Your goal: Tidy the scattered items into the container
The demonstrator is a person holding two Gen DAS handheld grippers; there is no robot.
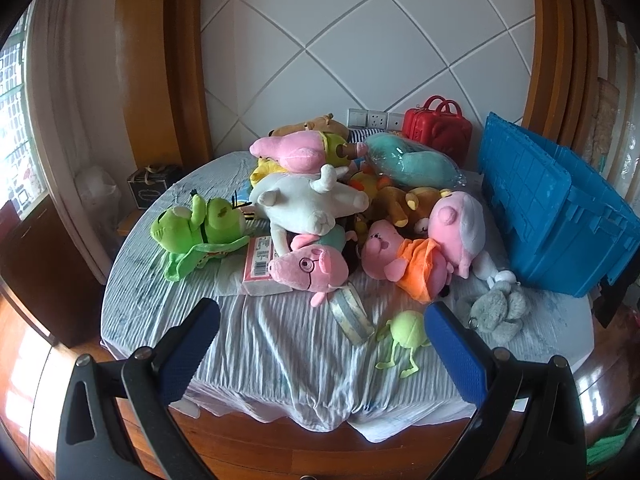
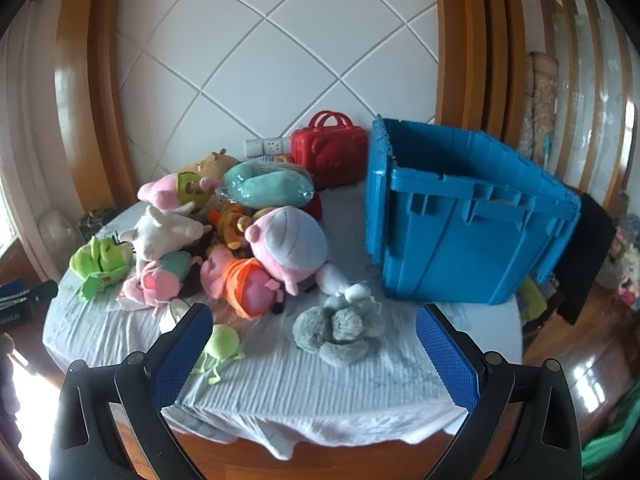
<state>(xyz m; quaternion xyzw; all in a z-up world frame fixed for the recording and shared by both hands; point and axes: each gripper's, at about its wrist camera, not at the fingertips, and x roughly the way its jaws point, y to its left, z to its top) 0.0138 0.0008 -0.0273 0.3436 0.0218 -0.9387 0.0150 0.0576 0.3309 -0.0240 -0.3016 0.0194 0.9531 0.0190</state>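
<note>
1. Lower edge of both views: left gripper (image 1: 322,320) and right gripper (image 2: 314,324) hang short of the bed (image 1: 280,356), fingers (image 1: 188,352) apart and holding nothing.

2. Centre of the left view: the toys lie heaped on the bed, among them a white plush (image 1: 308,200), a frog (image 1: 192,224), a pink pig (image 1: 312,266) and a teal cushion (image 1: 412,162) in clear wrap. Nearer the lower edge, apart from the heap, lie a green ball toy (image 2: 222,342) and a grey plush (image 2: 340,328).

3. Right of the right view: the blue crate (image 2: 468,232) stands on the bed with its mouth upward, just beside the grey plush; its inside is hidden.

4. Risk, judged: pulling a toy from the heap could drag its neighbours off the bed's rounded edge, since limbs overlap.

5. Risk, judged: the wrapped cushion may slip between smooth fingers.

6. Risk, judged: the crate looks tilted on soft bedding near the edge; a toy dropped against its wall could tip it.

7. Risk, judged: fingers closing low could pinch the wrinkled sheet with the toy.
</note>
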